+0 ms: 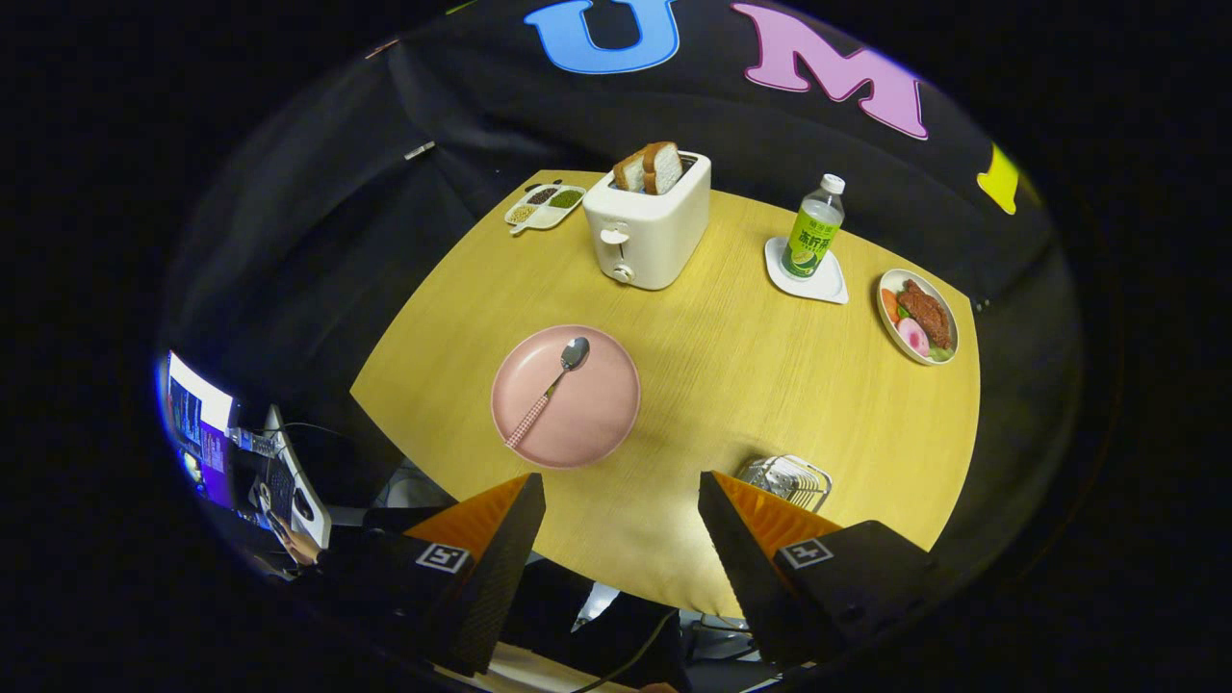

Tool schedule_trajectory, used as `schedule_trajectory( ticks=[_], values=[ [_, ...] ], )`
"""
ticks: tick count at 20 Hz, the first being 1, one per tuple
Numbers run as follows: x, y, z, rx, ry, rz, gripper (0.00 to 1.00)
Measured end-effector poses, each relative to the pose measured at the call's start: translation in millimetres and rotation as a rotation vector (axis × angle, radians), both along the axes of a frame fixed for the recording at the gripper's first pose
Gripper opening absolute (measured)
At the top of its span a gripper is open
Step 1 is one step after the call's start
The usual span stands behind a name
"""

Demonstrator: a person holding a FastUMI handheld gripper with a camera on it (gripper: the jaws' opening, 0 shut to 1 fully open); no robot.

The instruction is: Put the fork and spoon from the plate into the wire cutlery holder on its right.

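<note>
Hand-held gripper (621,496) wide open and empty above the table (731,385), spoon (553,385) on pink plate (597,423) at eleven o'clock, wire cutlery holder (787,478) behind right finger, toaster (647,231) at twelve, bottle (814,231) at one.

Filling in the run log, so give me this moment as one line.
gripper: open, above table, empty | spoon: on pink plate | wire cutlery holder: right of plate, behind right finger | fork: not visible on plate
</note>
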State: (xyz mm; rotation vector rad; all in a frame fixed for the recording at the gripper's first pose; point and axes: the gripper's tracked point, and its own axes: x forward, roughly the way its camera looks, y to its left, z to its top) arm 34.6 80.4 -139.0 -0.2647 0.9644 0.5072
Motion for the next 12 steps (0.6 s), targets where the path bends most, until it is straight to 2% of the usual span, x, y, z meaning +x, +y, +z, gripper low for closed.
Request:
schedule_trajectory(
  ticks=[6, 12],
  values=[
    [10, 83, -65, 0.055, 0.0, -0.018, 1.0],
    [23, 119, -136, -0.012, 0.034, -0.035, 1.0]
  ],
)
